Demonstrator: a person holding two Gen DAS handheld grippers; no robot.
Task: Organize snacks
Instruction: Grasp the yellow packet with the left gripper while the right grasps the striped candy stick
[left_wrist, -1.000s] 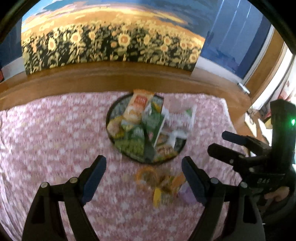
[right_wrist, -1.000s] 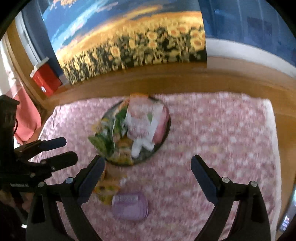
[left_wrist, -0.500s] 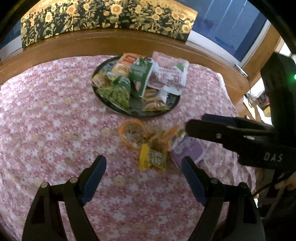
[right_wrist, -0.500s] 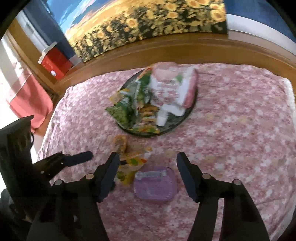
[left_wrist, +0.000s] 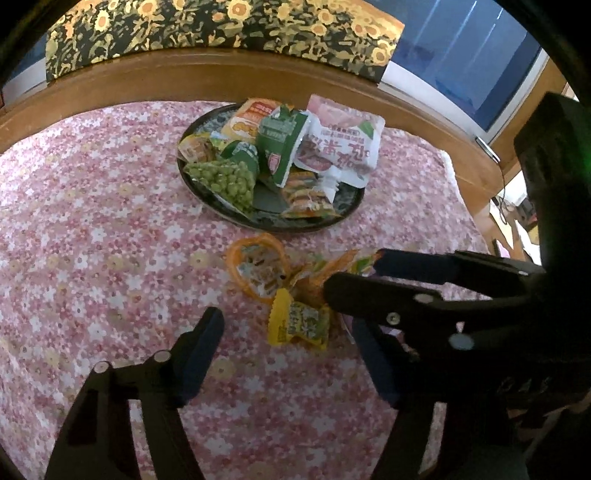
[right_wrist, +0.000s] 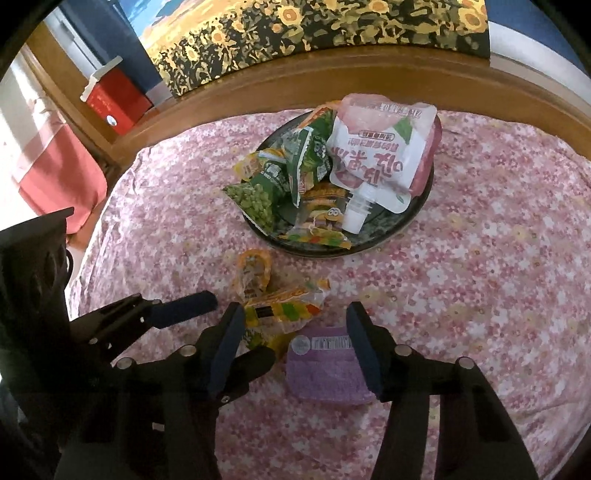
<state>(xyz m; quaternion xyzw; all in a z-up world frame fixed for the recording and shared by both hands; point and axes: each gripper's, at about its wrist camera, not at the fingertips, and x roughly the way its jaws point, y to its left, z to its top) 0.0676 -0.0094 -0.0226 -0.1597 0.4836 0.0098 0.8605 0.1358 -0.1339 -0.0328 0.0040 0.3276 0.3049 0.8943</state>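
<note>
While unsorted, crinkled yellow-orange snack packets (left_wrist: 295, 291) heaped together

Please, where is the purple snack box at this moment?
In the right wrist view the purple snack box lies on the flowered cloth, low in the centre, between the right tool's closing jaws, beside loose yellow packets.

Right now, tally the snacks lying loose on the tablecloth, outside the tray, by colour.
Orange: 2, the ring-edged packet and the striped packet
Yellow: 1, the small packet
Purple: 1, the flat tub
Total: 4 loose snacks, all on the near side of the dark tray.
</note>
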